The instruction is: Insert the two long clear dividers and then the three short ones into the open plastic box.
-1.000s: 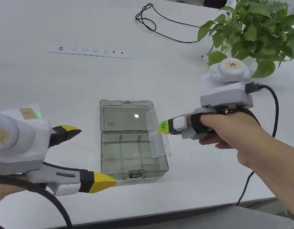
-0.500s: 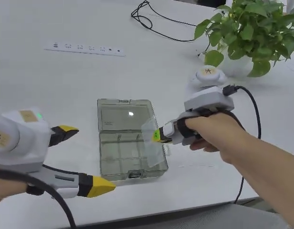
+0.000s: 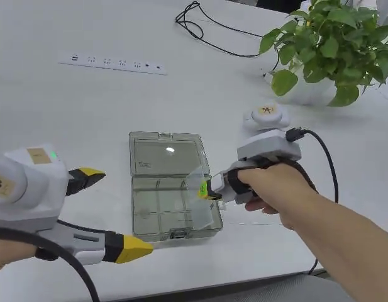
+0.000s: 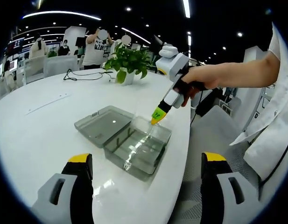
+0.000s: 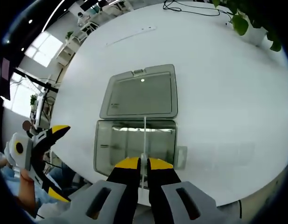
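The plastic box (image 3: 175,231) was smoky, translucent grey plastic, smooth and glossy. Its open lid (image 3: 168,154) carried a small bright glint of reflected light. The clear divider (image 3: 204,200) pinched in the right gripper (image 3: 205,190) was thin, hard-looking transparent plastic. It was almost lost against the box and read as a fine pale edge in the right gripper view. The right gripper and the left gripper (image 3: 115,211) had matt white plastic housings, dark jaws and smooth yellow tips. The table (image 3: 244,88) was smooth white with a soft satin sheen. The power strip (image 3: 112,63) was white plastic. The cable (image 3: 212,28) had a black, rubbery-looking coat. The plant (image 3: 332,38) had waxy green leaves.
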`<state>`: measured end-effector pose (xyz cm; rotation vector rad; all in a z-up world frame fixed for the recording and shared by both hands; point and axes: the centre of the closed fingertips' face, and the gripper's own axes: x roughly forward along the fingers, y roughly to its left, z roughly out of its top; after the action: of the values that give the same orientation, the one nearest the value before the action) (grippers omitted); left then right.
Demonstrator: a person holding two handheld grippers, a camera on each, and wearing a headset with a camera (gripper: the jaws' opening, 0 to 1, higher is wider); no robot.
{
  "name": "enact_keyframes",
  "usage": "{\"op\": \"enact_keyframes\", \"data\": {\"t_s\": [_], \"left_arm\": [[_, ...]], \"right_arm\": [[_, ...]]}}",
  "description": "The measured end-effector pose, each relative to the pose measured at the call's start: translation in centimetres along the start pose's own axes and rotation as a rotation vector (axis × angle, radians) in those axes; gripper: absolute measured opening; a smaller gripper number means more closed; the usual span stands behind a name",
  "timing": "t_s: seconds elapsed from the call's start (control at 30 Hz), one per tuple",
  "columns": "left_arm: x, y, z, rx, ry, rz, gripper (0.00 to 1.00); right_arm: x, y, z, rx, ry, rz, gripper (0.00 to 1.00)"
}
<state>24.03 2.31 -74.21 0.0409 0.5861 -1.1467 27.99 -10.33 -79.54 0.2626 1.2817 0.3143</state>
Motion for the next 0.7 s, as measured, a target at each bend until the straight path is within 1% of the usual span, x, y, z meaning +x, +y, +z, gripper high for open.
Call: {"op": "enact_keyframes", "data": {"t_s": [0.5,0.7], "left_arm": [[0.22,-0.09,-0.13,-0.009,-0.003,-0.008,0.98],[0.28,-0.07,-0.09,-0.013,-0.008,-0.009,0.98]], "right_arm": [[0.62,-0.13,-0.48,0.023,-0.002,-0.005,0.06],[0.70,-0.11,-0.54,0.022,0.004,-0.009,0.06]]}}
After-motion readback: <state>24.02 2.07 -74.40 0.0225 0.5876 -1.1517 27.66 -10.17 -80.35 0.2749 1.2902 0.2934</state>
